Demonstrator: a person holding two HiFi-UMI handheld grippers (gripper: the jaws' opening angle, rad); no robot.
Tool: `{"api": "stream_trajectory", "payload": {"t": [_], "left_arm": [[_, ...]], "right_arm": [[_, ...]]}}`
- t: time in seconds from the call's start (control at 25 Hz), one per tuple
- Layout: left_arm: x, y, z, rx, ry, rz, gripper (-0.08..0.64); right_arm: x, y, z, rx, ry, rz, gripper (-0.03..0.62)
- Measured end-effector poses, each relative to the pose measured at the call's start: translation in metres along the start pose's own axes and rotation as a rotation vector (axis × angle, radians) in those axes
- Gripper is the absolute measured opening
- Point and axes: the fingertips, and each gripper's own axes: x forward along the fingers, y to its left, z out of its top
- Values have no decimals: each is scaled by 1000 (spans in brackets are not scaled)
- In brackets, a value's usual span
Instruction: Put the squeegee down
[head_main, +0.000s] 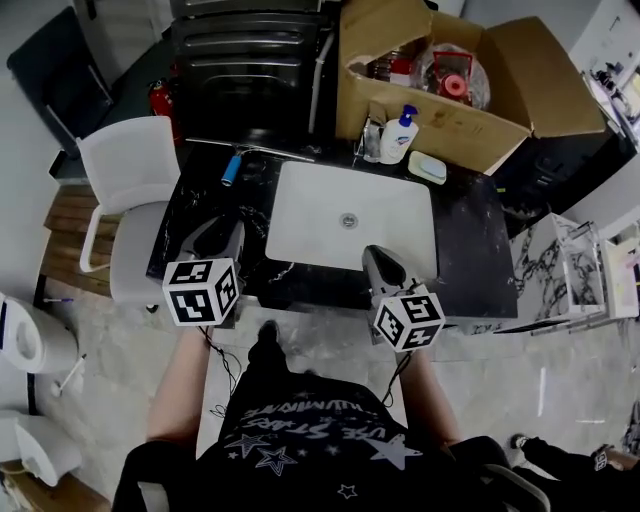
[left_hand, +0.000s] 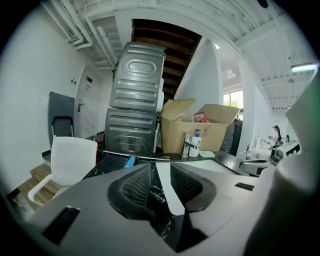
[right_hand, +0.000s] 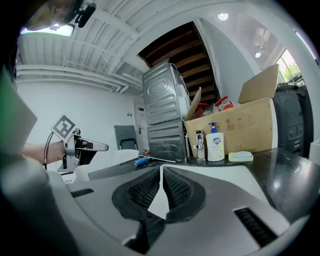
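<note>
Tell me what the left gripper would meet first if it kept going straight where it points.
Probably the black counter beside the sink's left edge; the squeegee lies farther back. Depth is uncertain.

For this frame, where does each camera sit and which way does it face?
Head view: on the person's head, looking steeply down at the counter and sink; shows torso, forearms, left gripper, right gripper.
Left gripper view: on the left gripper, facing across the counter toward the squeegee; shows its own parted, empty jaws.
Right gripper view: on the right gripper, facing the soap bottle; shows its closed jaws, the left gripper at left.
Shared: all three see the squeegee.
</note>
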Motion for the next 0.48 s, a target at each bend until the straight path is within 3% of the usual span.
{"api": "stream_trajectory", "payload": {"t": [0.16,0.48], "left_arm": [[-24,-11,-26,-16,28,15,80],[-62,-36,-63,-62,47,7,26]], "right_arm": [[-17,10,-12,-2,16,23,52],[-48,26,-32,2,30,62,52]]}}
